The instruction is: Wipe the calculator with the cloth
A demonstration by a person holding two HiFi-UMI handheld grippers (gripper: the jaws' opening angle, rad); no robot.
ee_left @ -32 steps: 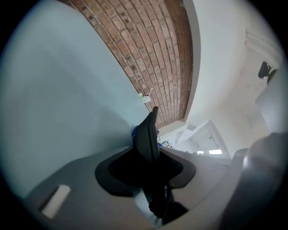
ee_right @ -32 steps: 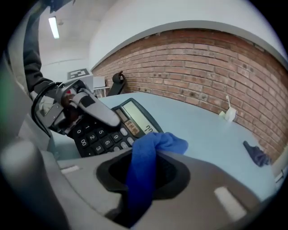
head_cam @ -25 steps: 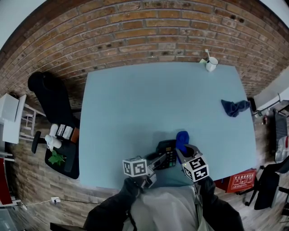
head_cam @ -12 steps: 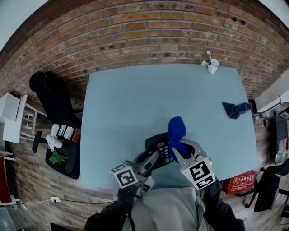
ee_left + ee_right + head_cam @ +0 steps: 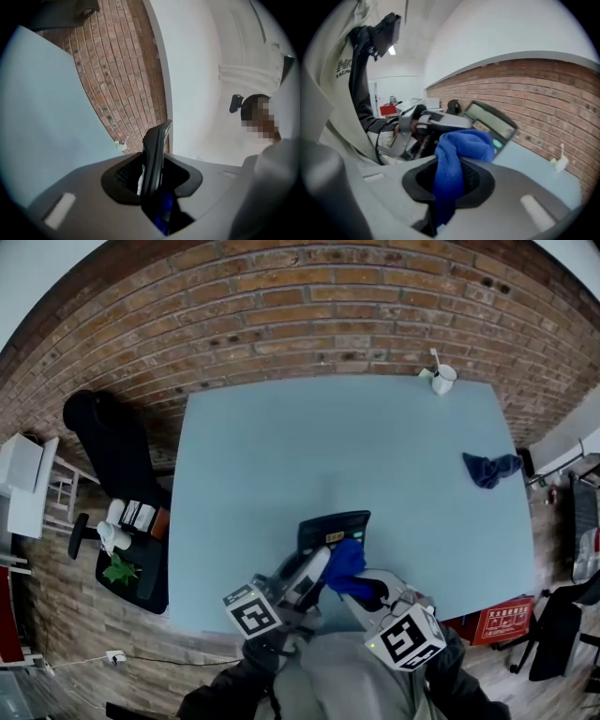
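Looks like an office or lab workroom: bare brick wall (image 5: pixel 309 296) along the far side, plain pale blue table (image 5: pixel 281 456), black office chair (image 5: pixel 108 451) at its left, white shelving (image 5: pixel 23 484) further left, red printed crate (image 5: pixel 497 620) on the floor near right, white ceiling (image 5: pixel 497 33) above.

Open tabletop (image 5: pixel 262 465) stretches across the middle and left. A cup (image 5: pixel 441 378) stands at the far right corner, a dark rag (image 5: pixel 489 468) near the right edge, and the tilted calculator (image 5: pixel 333 526) blocks the near edge.
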